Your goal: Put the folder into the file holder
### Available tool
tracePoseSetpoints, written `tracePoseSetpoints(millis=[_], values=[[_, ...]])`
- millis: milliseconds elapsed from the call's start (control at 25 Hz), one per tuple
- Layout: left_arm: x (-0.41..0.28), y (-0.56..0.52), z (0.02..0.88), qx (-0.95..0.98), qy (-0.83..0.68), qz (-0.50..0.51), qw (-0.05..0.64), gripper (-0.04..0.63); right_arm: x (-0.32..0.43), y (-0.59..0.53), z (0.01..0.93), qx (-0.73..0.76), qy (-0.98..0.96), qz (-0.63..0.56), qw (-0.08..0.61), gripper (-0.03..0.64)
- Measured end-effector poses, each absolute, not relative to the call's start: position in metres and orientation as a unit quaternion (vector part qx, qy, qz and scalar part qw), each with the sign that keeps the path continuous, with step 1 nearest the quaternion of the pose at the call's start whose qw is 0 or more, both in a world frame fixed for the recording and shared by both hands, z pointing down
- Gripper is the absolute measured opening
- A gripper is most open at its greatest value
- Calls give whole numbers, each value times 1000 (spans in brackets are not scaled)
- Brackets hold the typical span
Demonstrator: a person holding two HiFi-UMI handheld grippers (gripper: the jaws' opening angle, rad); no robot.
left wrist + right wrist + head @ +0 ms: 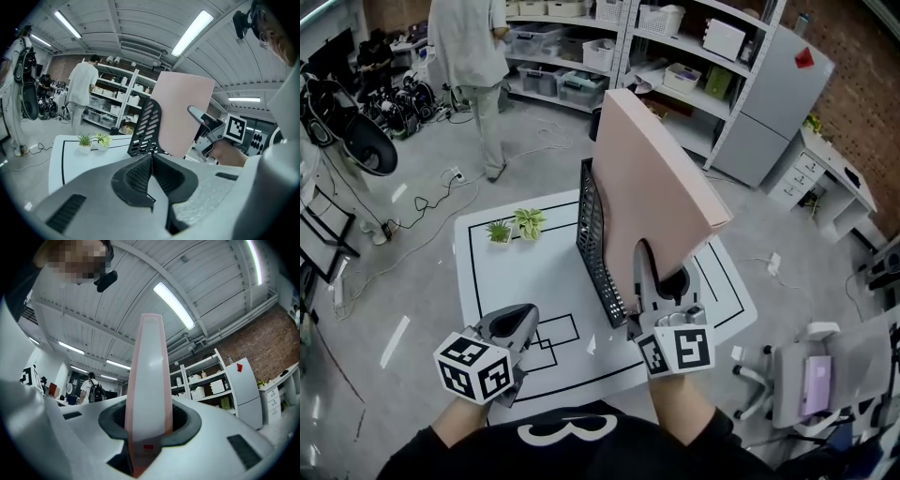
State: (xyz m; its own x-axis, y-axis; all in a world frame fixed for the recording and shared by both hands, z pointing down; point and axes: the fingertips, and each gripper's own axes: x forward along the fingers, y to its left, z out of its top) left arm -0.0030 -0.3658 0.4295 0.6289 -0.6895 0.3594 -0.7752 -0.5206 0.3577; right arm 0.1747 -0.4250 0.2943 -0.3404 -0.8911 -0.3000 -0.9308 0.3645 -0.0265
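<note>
Workshop floor, white table point(487, 281) with black outlines.

Head view: black mesh file holder point(598, 246) stands upright mid-table. Its contents can't be made out, because the folder covers its right side. Pink folder point(661, 178) is raised and tilted, just right of the mesh wall; can't tell if its lower end touches the holder. Right tool point(661, 274) clamps the folder's lower edge. Left tool point(521, 319) hangs by the table's near edge. Two small potted plants point(514, 225) sit toward the far left corner. Shelves point(625, 37) beyond carry storage bins point(581, 89), with a person point(473, 56) standing beside them.

Left gripper view: left tool's jaws meet tip to tip, nothing between them. Holder's mesh panel is ahead, with the folder right behind it.

Right gripper view: folder is edge-on between the jaws, pads pressed on both faces.
</note>
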Motion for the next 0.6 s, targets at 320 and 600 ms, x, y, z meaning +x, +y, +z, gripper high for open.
tracePoseSetpoints(millis=[320,600], values=[[-4,-369,435,868,-423,93,244,12,181,-422,311,-554,815,87,142,130],[-2,-365,449,866,-418,105,253,14,184,-426,343,-564,813,57,134,130]])
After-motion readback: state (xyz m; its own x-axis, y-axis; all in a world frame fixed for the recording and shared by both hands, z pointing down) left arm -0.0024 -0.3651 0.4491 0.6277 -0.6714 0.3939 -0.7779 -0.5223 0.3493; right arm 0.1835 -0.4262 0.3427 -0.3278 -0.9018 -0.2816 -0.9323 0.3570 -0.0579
